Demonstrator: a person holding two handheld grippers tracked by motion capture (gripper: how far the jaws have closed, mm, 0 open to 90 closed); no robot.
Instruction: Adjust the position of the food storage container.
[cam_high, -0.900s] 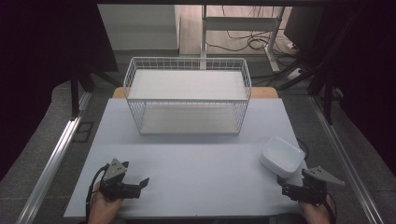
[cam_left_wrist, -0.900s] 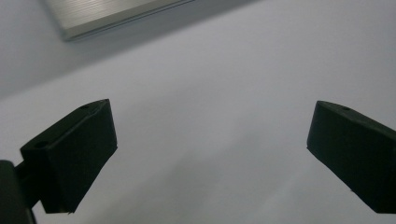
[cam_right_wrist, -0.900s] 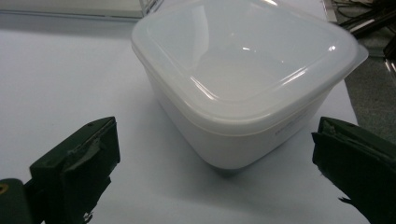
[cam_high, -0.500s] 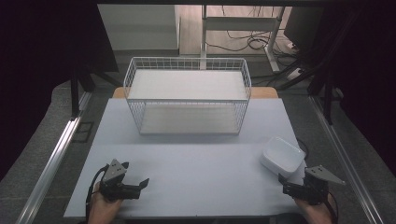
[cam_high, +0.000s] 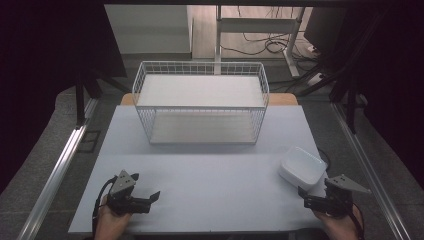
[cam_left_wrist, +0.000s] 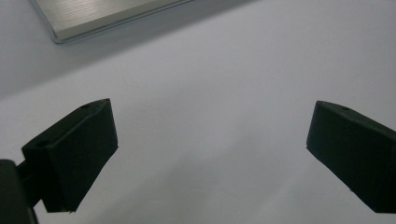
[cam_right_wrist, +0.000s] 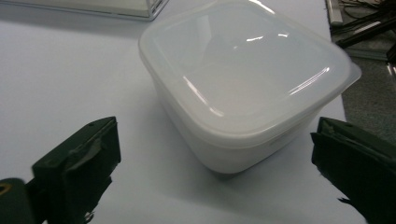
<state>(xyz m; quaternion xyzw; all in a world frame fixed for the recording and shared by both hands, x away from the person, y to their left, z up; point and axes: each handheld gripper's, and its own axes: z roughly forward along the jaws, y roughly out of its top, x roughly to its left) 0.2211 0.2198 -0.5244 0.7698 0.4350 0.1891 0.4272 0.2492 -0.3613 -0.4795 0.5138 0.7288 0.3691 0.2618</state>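
At the near left of the white counter (cam_high: 210, 170) the left claw (cam_high: 150, 197) sits low in a hand (cam_high: 111, 222), its jaws spread wide with nothing between them and only bare counter ahead in the left gripper view, where a pale strip of metal edge (cam_left_wrist: 112, 16) crosses the top corner, cut off by the frame; in the middle, toward the far edge, stands the white wire basket (cam_high: 201, 102), its long axis running left to right across the counter, open at the top, well apart from both claws; to the right lies the translucent white lidded container (cam_high: 301, 166), upright with its lid (cam_right_wrist: 247, 70) on, close to the right edge of the counter and just ahead of the right claw (cam_high: 306, 200); in the right gripper view the container is roughly square with rounded corners, turned so that one corner points toward the claw, and it sits beyond the jaw tips, not between them; the right claw is spread wide and holds nothing; what the container holds cannot be made out through the cloudy plastic; the right hand (cam_high: 337, 227) is cut off by the bottom of the high view.
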